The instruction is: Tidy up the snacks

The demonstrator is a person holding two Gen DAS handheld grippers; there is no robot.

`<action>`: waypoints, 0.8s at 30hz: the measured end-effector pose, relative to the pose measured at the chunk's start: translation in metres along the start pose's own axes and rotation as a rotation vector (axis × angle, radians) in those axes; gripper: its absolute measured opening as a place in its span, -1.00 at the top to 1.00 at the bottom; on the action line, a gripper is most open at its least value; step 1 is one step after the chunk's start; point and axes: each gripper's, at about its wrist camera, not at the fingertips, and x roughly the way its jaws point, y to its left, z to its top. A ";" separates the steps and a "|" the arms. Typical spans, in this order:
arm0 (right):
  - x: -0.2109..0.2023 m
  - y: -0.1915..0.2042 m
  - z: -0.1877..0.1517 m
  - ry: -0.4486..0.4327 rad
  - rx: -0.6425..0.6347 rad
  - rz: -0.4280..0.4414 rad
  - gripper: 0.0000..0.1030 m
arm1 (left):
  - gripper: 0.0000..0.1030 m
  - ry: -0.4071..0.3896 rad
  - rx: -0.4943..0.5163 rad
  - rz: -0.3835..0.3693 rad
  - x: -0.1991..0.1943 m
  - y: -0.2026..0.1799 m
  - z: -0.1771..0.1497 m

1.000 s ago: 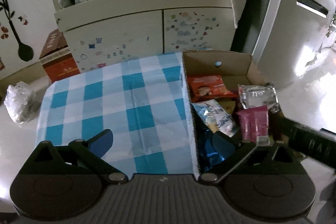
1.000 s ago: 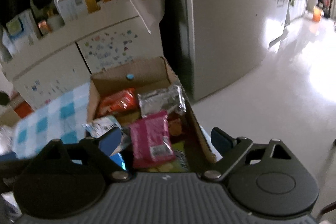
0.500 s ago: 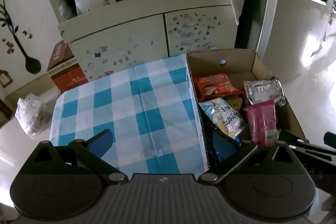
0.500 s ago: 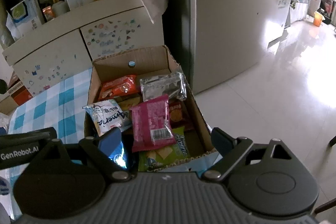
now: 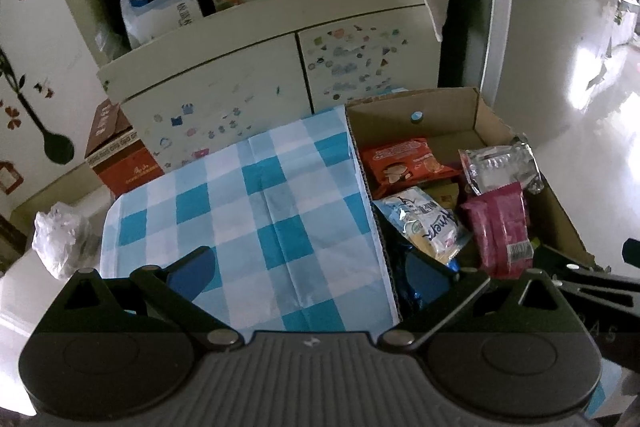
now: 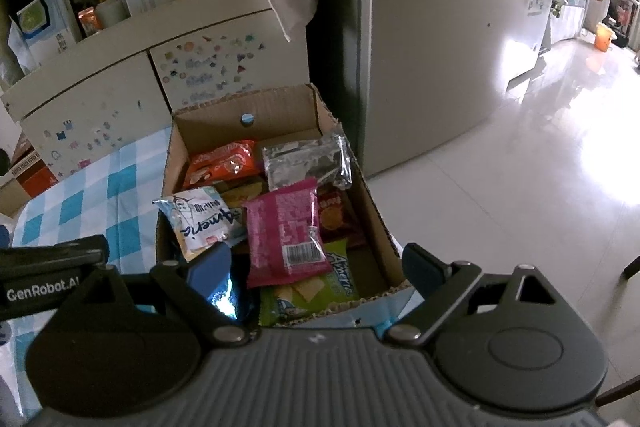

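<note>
An open cardboard box [image 5: 448, 113] [image 6: 280, 109] stands at the right end of a blue-checked tablecloth [image 5: 256, 211]. It holds several snack packs: an orange one [image 6: 222, 161], a silver one [image 6: 306, 161], a pink one [image 6: 286, 231], a white-blue one [image 6: 200, 219] and a green one [image 6: 316, 291]. My left gripper [image 5: 308, 275] is open and empty, above the cloth's near edge beside the box. My right gripper [image 6: 316, 271] is open and empty, above the box's near end.
A low cream cabinet [image 5: 256, 83] with stickers stands behind the table, with boxes and bags on top. A red-brown carton [image 5: 116, 147] and a crumpled plastic bag [image 5: 60, 239] lie at the left. A fridge [image 6: 440, 27] stands right of the box, with shiny floor [image 6: 520, 195] beyond.
Both grippers have pulled back and risen, so more of the box and table shows. Both stay open and empty.
</note>
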 end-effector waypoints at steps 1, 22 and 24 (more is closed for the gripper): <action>0.000 0.000 0.000 0.000 -0.002 -0.002 -0.80 | -1.00 -0.001 0.006 0.002 0.000 -0.001 0.000; 0.014 -0.005 0.010 0.056 -0.101 -0.016 -0.81 | -1.00 0.069 0.021 0.056 0.010 -0.021 0.003; 0.015 -0.008 0.012 0.058 -0.118 -0.017 -0.81 | -1.00 0.084 0.001 0.045 0.013 -0.023 0.003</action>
